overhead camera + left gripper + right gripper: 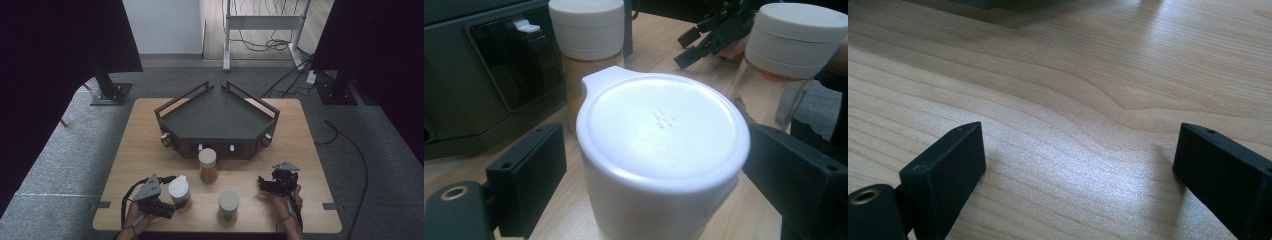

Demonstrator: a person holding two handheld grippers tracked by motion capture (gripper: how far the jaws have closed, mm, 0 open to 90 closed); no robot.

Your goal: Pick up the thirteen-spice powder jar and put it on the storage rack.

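Observation:
A white lidded container [179, 189] [659, 150] stands near the table's front left. My left gripper [170, 196] [649, 165] is open, one jaw on each side of it; a gap shows at the left jaw, while the right jaw sits close against it. A jar with amber contents and a white lid [207, 165] [586, 30] stands just behind. Another white-lidded clear jar [228, 202] [794, 40] is at the front middle. My right gripper [262, 184] [1078, 165] is open over bare wood at the front right, holding nothing.
A dark grey corner-shaped tray with low rails [220, 117] [474, 75] takes up the back middle of the wooden table [310, 150]. Black curtains hang at both sides, and stand legs and cables lie on the floor beyond.

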